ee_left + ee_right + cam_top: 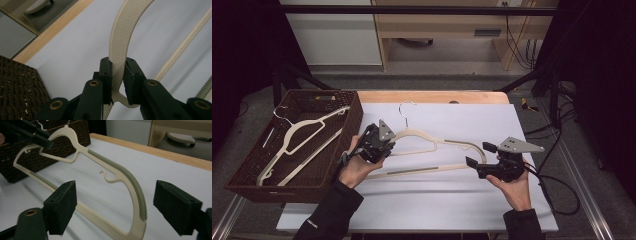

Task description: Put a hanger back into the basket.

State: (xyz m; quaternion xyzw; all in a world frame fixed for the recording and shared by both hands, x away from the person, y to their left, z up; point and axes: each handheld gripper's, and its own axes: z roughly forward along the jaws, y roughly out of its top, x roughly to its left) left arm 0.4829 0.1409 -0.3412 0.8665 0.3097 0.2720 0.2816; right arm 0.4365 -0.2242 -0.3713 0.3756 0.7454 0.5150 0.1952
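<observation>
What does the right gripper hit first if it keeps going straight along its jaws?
Likely the cream hanger: its curved end sits between the right gripper's open jaws, untouched by either pad. Beyond that is the white table cover. Depth is unclear, so it might pass around the end.

- The hanger [432,145] is cream-coloured plastic with a metal hook at the top and grey-green strips along its shoulder arms.
- It is over the white sheet, just right of the basket.
- Its left shoulder arm is pinched between black pads; the right end is free between wide-open pads.
</observation>
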